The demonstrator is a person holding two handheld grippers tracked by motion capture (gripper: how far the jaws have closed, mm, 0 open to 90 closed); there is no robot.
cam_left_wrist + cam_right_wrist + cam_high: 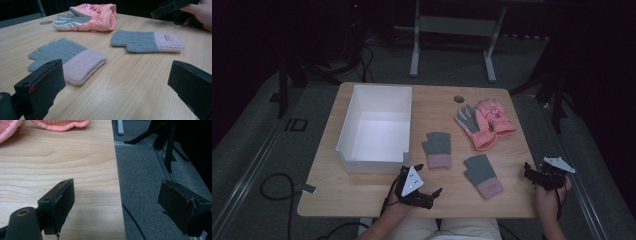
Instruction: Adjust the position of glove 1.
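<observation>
Gloves lie loose beside the open white rectangular box (377, 125), our landmark. We find the nearer grey-and-pink knitted fingerless glove (437, 149) just right of the box, its long axis running away from the person, pink cuff toward the near edge. The left gripper (427, 187), at the box's near right corner, is the closer one; its jaws stand spread with nothing between them. The right gripper (539, 174) waits well right of the box at the wooden table (362, 192) edge, likewise spread and empty.
</observation>
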